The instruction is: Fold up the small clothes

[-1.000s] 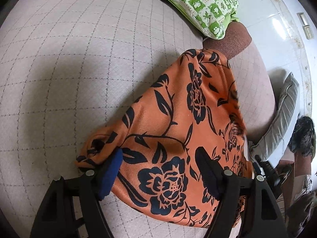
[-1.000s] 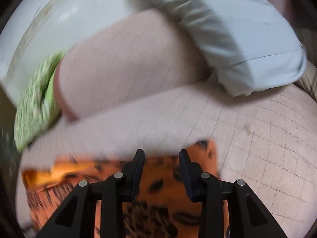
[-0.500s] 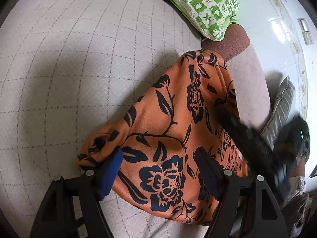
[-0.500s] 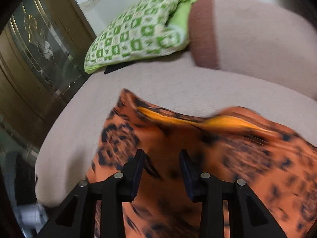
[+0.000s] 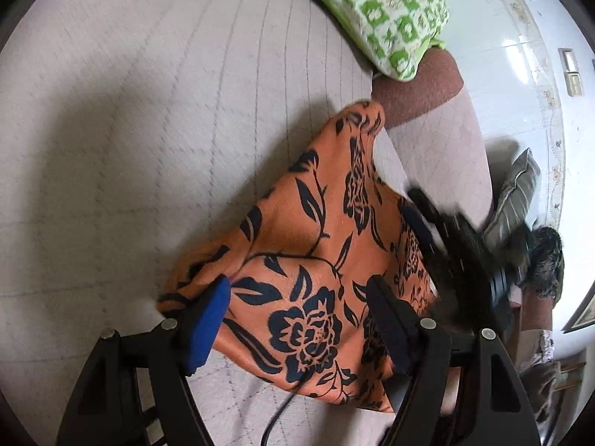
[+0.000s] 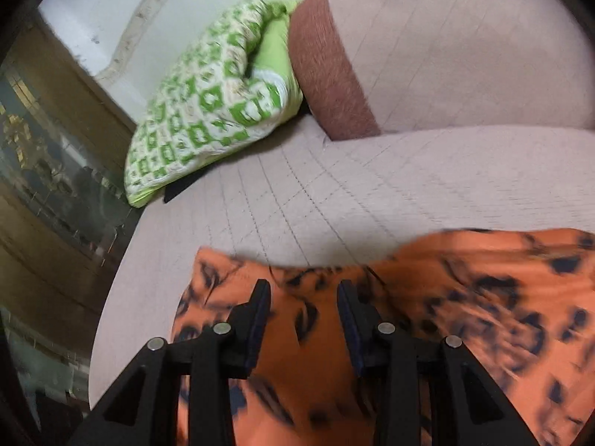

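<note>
An orange garment (image 5: pixel 305 245) with a dark blue flower print lies rumpled on the quilted pale sofa seat (image 5: pixel 148 111). My left gripper (image 5: pixel 299 286) is open wide just above its near end; the blue pad (image 5: pixel 208 319) sits by the cloth's left edge. My right gripper (image 6: pixel 303 288) hovers over the garment (image 6: pixel 465 297) near its far edge, jaws partly apart with cloth showing in the gap and no pinch visible. In the left wrist view the right gripper (image 5: pixel 416 204) appears blurred at the garment's right side.
A green-and-white checked pillow (image 5: pixel 379 18) (image 6: pixel 208 111) leans at the sofa's far corner beside the brown-banded backrest (image 6: pixel 327 74). A grey cushion (image 5: pixel 517 193) lies to the right. A glass-fronted wooden cabinet (image 6: pixel 44 148) stands beyond the seat's left edge. A thin black cable (image 5: pixel 282 409) crosses near my left gripper.
My right gripper swept sideways across the sofa and now sits over the garment, entering the left wrist view from the right. The garment's far part has narrowed. My left gripper stayed put.
</note>
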Motion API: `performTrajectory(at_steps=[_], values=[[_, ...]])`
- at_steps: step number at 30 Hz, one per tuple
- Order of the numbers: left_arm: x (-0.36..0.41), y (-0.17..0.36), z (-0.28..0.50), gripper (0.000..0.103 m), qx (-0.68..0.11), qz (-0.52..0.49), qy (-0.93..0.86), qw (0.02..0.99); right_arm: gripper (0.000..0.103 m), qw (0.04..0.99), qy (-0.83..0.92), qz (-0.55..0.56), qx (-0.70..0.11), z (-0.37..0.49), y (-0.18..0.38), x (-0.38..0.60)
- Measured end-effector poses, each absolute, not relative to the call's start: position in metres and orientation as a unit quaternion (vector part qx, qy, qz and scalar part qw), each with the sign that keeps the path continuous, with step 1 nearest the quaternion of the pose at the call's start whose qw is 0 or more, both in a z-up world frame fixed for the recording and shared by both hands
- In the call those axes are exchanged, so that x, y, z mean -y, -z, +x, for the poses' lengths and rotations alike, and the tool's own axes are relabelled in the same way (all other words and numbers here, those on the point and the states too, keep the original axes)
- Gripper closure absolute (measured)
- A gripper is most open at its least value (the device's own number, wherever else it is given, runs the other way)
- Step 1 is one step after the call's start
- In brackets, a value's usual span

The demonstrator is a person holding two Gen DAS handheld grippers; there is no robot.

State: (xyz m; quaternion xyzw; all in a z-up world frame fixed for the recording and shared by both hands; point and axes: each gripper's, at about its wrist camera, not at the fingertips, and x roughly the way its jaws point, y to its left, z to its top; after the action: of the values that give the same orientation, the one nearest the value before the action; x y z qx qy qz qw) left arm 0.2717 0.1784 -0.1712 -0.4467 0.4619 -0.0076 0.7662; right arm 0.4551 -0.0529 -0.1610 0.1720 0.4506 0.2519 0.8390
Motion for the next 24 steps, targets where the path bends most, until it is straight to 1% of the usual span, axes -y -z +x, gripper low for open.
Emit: performTrajectory(at_steps=[4, 6, 9, 12, 15, 17, 22, 24], values=[[-0.189, 0.164, 0.262, 0.027, -0.449, -0.433, -0.016, 0.781, 0.063, 0.848, -0.26, 0.145, -0.439, 0.405, 0.137, 0.091], [-0.193, 0.168, 0.261, 0.027, -0.464, -0.42, -0.045, 0.779, 0.063, 0.852, -0.242, 0.131, -0.445, 0.379, 0.133, 0.123], [-0.198, 0.181, 0.259, 0.027, -0.478, -0.419, -0.059, 0.769, 0.063, 0.855, -0.202, 0.111, -0.465, 0.341, 0.138, 0.168], [-0.197, 0.174, 0.256, 0.027, -0.476, -0.414, -0.058, 0.774, 0.063, 0.853, -0.154, 0.094, -0.49, 0.31, 0.155, 0.21], [-0.196, 0.175, 0.253, 0.027, -0.478, -0.406, -0.073, 0.775, 0.062, 0.844, -0.118, 0.122, -0.509, 0.285, 0.178, 0.254], [-0.193, 0.173, 0.252, 0.027, -0.477, -0.4, -0.079, 0.779, 0.062, 0.845, -0.133, 0.157, -0.493, 0.271, 0.185, 0.273], [-0.176, 0.161, 0.261, 0.027, -0.468, -0.352, -0.11, 0.803, 0.062, 0.857, -0.135, 0.183, -0.462, 0.256, 0.182, 0.284], [-0.17, 0.147, 0.259, 0.027, -0.444, -0.331, -0.118, 0.824, 0.062, 0.86, -0.143, 0.204, -0.445, 0.256, 0.176, 0.288]])
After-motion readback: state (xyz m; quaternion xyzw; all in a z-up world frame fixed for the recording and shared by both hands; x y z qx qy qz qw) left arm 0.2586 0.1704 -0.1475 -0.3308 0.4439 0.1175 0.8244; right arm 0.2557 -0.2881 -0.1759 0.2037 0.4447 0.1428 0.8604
